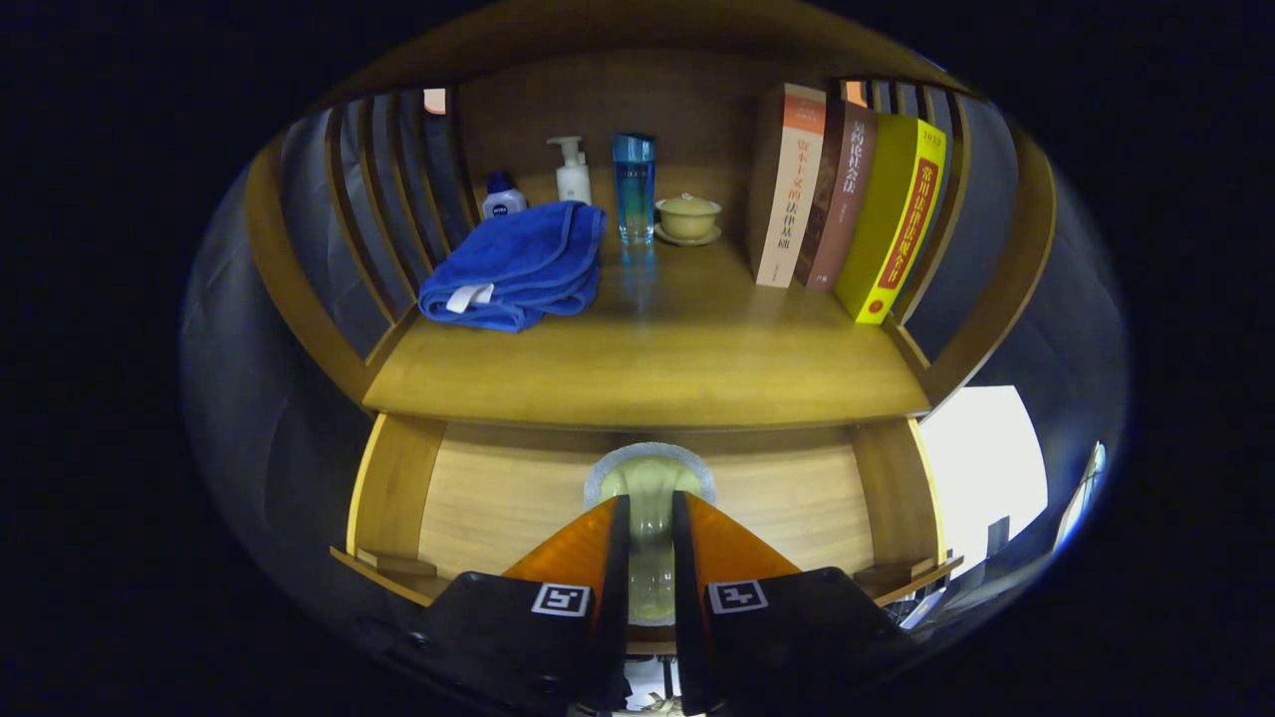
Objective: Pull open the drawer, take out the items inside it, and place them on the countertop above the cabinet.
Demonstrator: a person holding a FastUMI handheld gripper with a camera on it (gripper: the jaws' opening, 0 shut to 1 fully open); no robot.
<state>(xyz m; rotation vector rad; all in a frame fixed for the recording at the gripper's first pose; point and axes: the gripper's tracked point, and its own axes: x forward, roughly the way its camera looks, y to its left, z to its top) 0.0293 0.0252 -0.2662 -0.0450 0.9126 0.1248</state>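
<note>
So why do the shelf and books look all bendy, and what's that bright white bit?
Gripper view: the fisheye lens bows the countertop and leans the books; the white patch beside the cabinet is overexposed glare; the gripper holds a pale glassy item.

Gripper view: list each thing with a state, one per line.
drawer: pulled open
glass item: between the fingers, over the drawer
gripper: shut on glass item
blue towel: folded on countertop
pump bottle: upright
blue bottle: upright
lidded cup: lid on
books: leaning
</note>
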